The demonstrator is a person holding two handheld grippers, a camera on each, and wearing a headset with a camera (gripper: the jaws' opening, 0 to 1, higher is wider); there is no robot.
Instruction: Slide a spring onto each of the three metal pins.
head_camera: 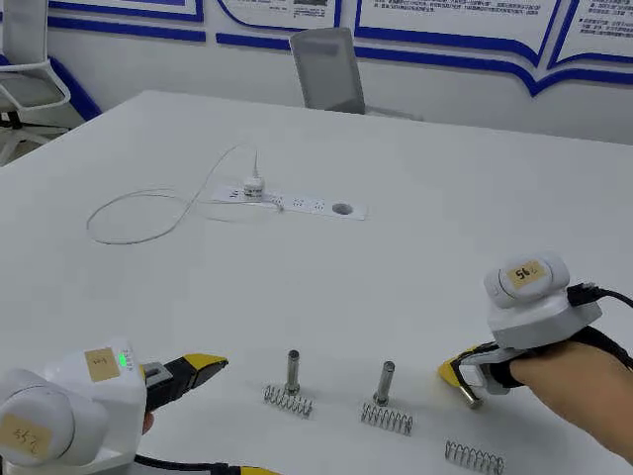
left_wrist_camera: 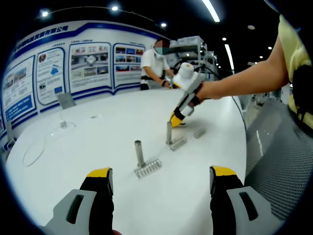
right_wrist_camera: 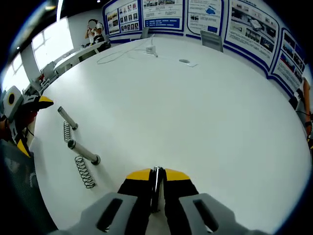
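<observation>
In your head view the left gripper [head_camera: 232,416] runs off the near-left corner. Its lower jaw is cut by the bottom edge, so just a yellow tip shows. Your right gripper [head_camera: 465,381] covers most of the third pin [head_camera: 474,400], leaving a short grey end. In the right gripper view that pin is a thin sliver between the clamped jaws. The far chair [head_camera: 326,69] is cropped at the top, and the wall posters [head_camera: 445,15] are too small to read.

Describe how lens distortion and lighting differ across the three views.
Head view: straight lines, even light, barely any shadow by the pins. Left gripper view: fisheye curves the table; ceiling lights glare. Right gripper view: table bulges, windows blown out.
</observation>
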